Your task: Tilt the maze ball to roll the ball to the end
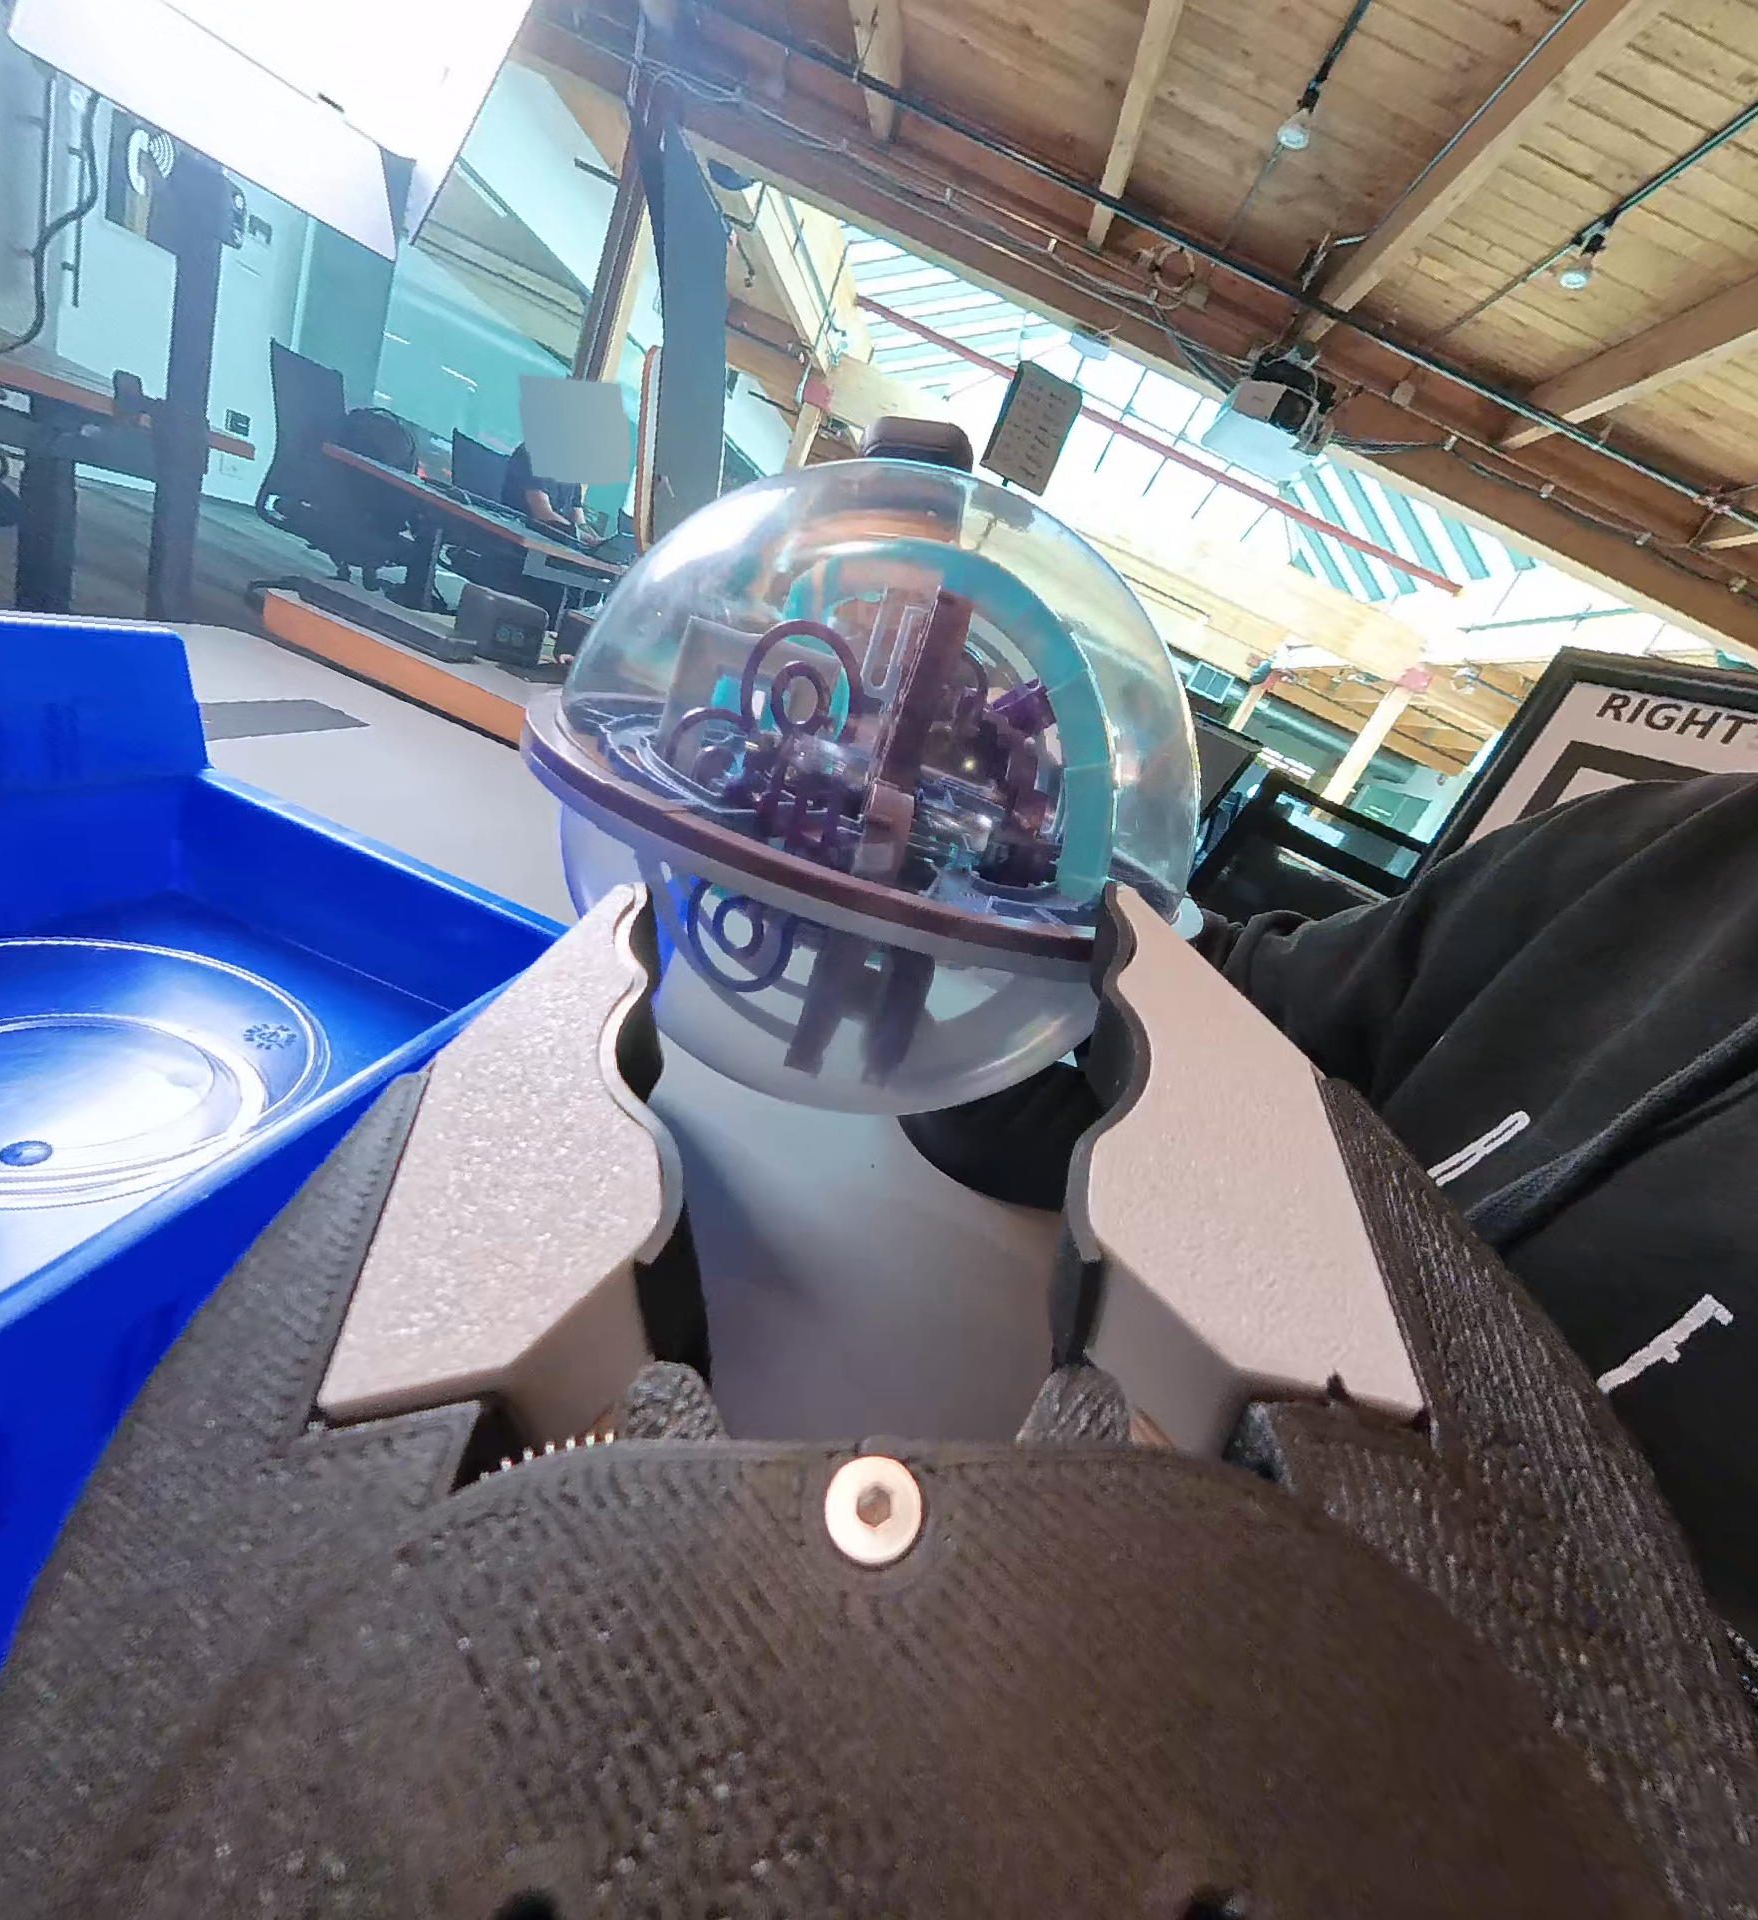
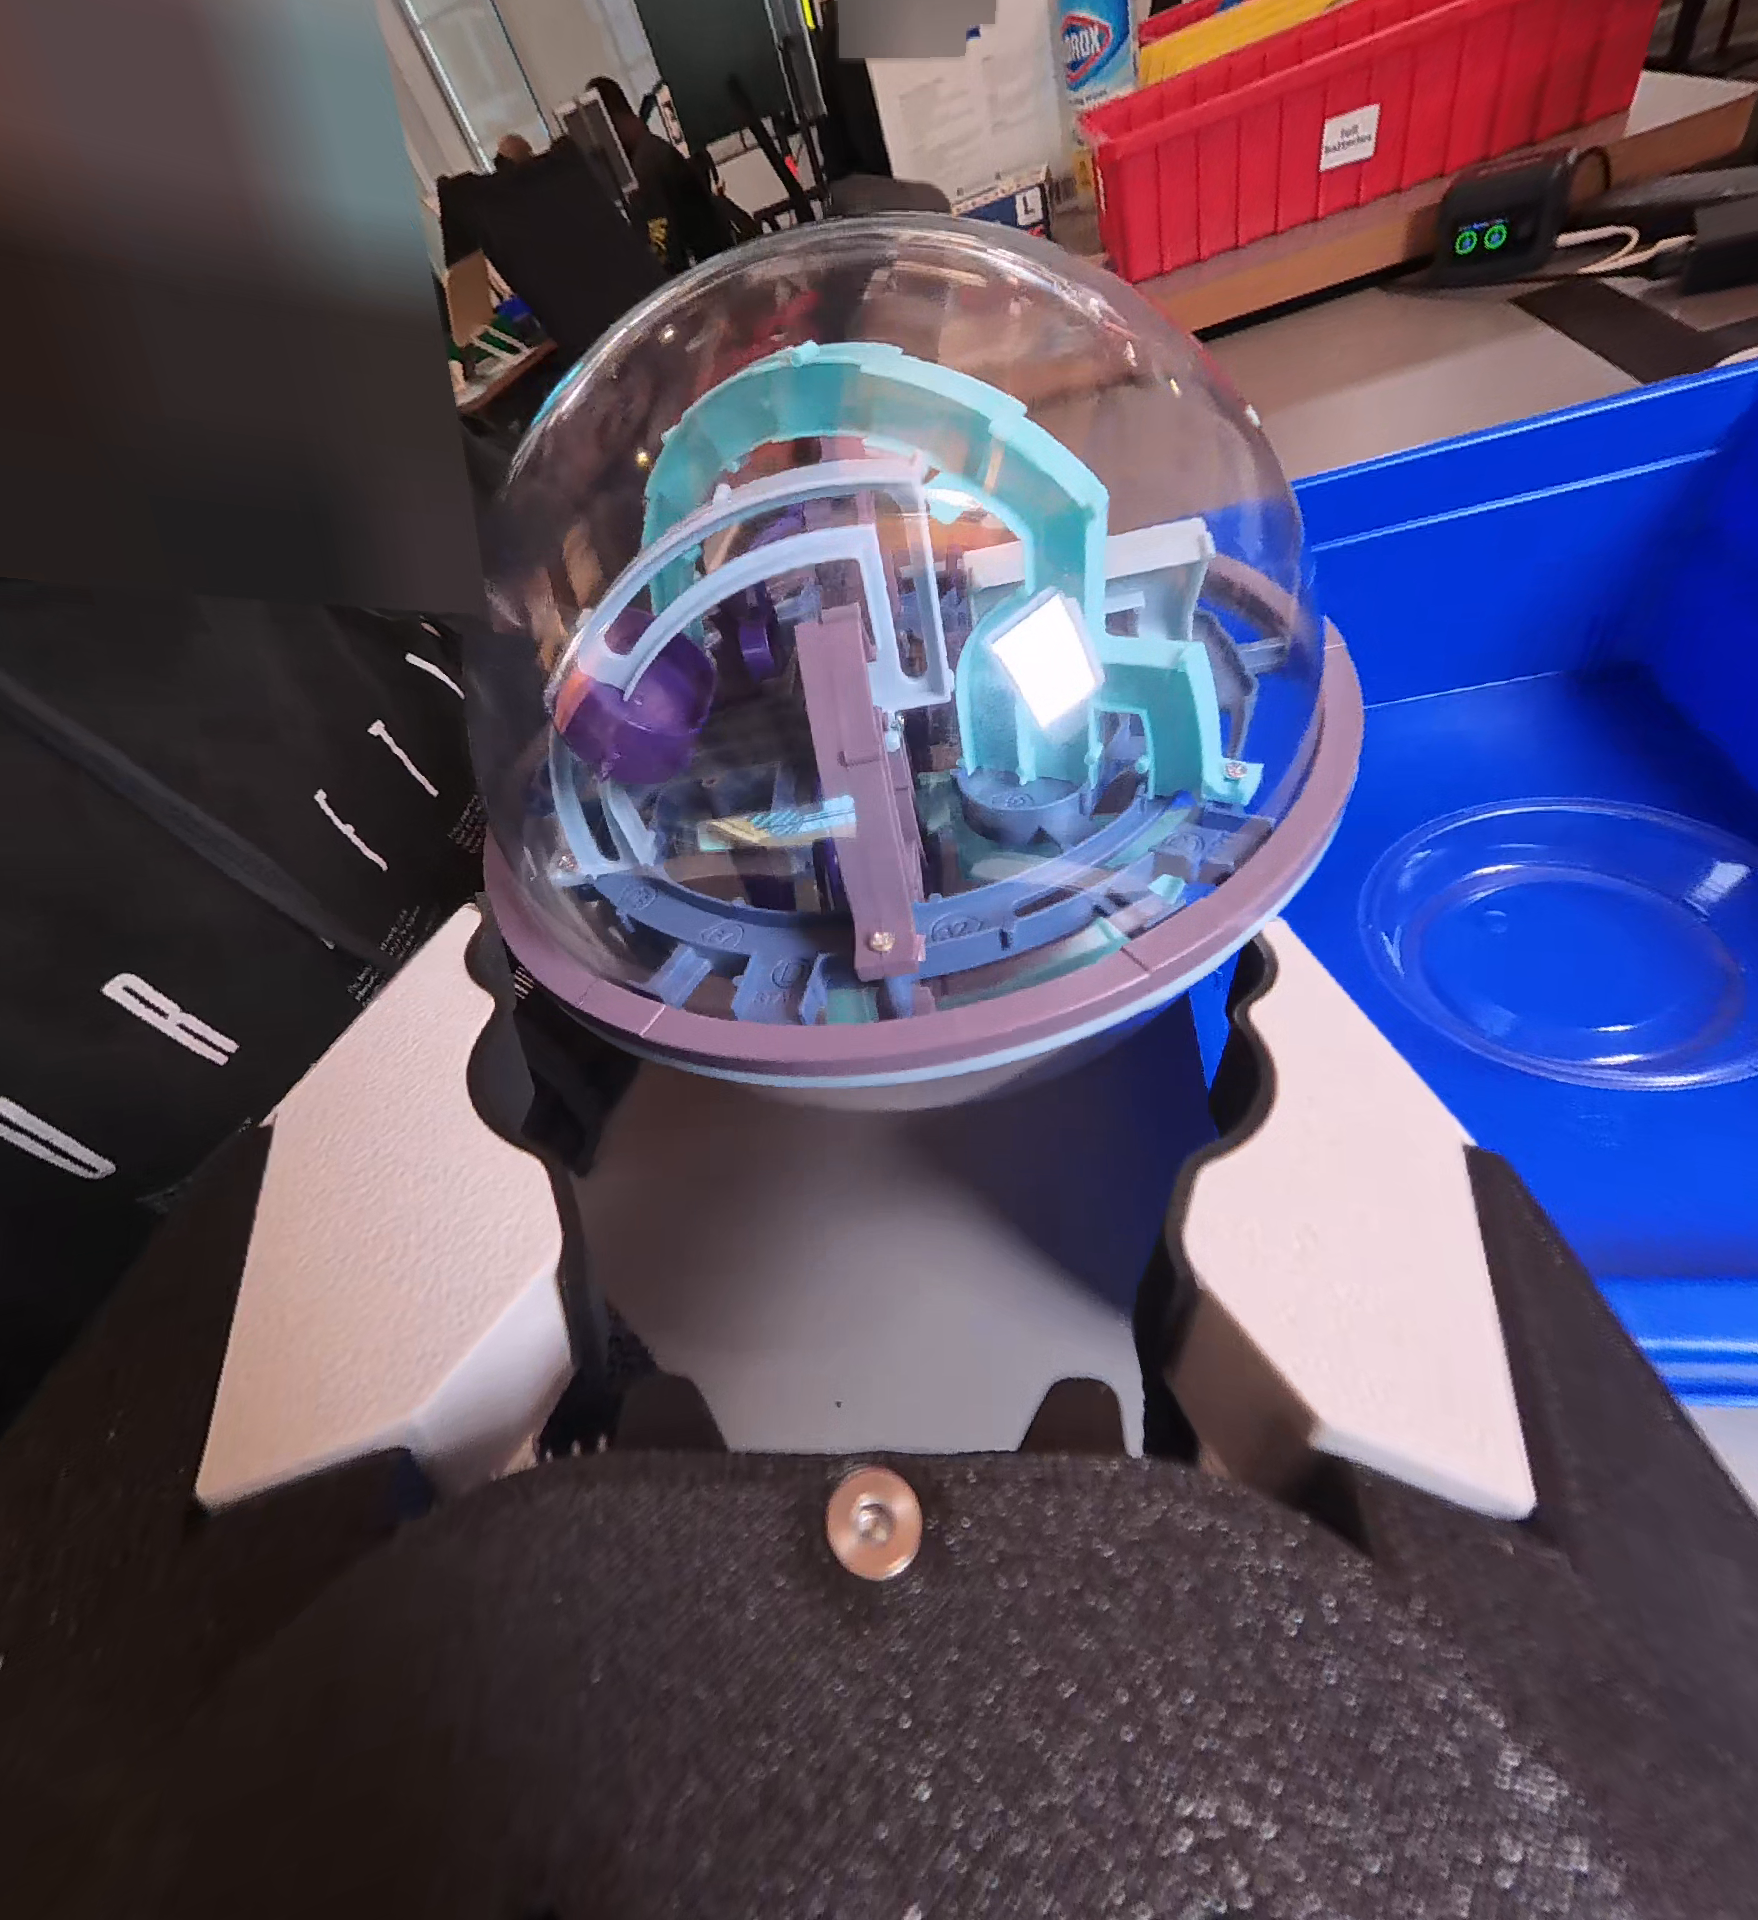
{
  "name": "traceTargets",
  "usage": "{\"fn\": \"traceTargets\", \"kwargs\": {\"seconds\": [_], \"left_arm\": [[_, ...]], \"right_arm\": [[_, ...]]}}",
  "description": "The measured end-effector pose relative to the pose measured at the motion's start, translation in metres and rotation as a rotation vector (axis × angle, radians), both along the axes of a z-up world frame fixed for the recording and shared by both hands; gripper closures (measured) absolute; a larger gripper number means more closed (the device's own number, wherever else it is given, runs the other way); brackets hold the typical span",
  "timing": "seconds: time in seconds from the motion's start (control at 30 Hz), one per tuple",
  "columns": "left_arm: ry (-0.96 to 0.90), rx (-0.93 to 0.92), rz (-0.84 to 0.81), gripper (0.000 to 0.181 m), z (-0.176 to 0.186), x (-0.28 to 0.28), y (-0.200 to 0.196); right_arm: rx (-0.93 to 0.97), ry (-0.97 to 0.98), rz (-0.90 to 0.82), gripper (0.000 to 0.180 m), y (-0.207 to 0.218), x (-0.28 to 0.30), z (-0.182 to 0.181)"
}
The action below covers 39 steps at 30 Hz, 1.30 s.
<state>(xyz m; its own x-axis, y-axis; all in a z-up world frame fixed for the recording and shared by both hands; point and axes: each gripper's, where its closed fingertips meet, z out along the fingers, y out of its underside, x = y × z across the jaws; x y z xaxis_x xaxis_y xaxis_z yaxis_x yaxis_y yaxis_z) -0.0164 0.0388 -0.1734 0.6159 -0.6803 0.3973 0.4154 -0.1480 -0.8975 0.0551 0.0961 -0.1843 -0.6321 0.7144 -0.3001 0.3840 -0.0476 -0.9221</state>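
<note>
Maze ball is pinched at its rim between both fingertips of left gripper and right gripper, tilted, beside blue bin.

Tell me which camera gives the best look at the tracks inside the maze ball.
The right wrist view: the maze ball looms large, and its teal and purple tracks show sharply through the clear dome. The left wrist view shows the ball smaller, from lower down, its tracks dark against a bright background.
</note>
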Motion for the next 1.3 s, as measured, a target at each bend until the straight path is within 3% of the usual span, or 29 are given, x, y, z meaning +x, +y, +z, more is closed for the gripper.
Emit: {"fn": "traceTargets", "kwargs": {"seconds": [0.53,0.77,1.3], "left_arm": [[0.017,-0.023,-0.045,0.104,0.026,-0.016,-0.003],[0.083,-0.002,-0.056,0.103,0.045,-0.018,-0.006],[0.274,0.051,-0.129,0.104,0.050,-0.016,-0.018]], "right_arm": [[0.032,0.005,-0.146,0.048,-0.015,-0.009,-0.002],[-0.021,0.047,-0.157,0.052,-0.024,-0.013,0.001],[0.081,0.149,-0.198,0.052,-0.041,-0.022,-0.019]]}}
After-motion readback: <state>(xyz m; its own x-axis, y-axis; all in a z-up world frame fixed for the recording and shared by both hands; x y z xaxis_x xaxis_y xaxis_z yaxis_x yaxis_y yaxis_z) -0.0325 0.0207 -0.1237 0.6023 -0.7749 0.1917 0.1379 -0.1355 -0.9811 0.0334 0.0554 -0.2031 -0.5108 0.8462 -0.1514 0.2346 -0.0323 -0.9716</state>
